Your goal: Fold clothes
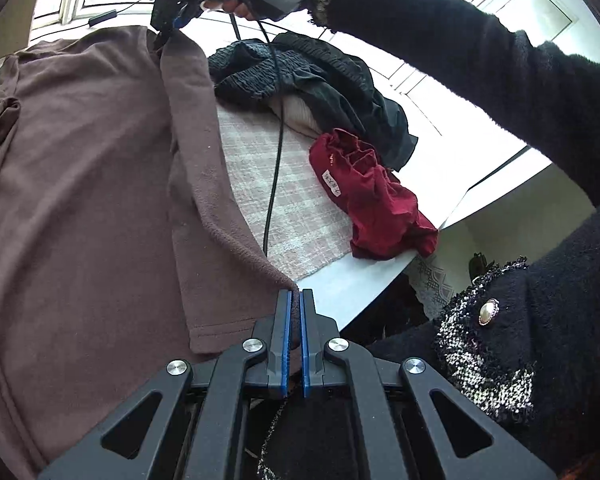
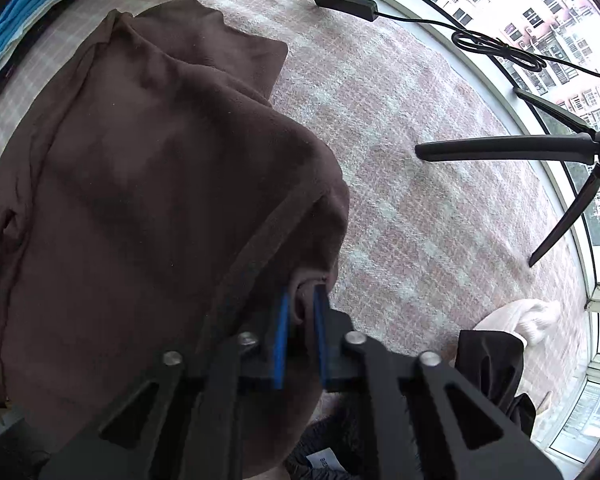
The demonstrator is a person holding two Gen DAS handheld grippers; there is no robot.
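While the left gripper (image 1: 296, 300) pinches the brown top's (image 1: 80, 184) edge near the table (image 1: 340, 292) rim, the right gripper (image 2: 300, 304) seems barely parted around its far fold. If that grip slackens, the raised flap could drop crookedly.

The brown garment (image 1: 84, 184) covers the left part of the surface (image 2: 400, 184); right of it the checked cloth lies bare in a wide strip, crossed in the left wrist view by a hanging black cable (image 1: 274, 184); beyond that strip a dark clothes heap (image 1: 324, 80) and a red garment (image 1: 374, 196) block the right edge; the person's sleeve (image 1: 480, 68) spans above them. In the right wrist view a tripod (image 2: 540, 160) stands on the far side of the bare cloth, with a power brick (image 2: 344, 2) and coiled cord (image 2: 496, 46) along the window rim; folded blue clothes (image 2: 28, 20) fill the far left corner.
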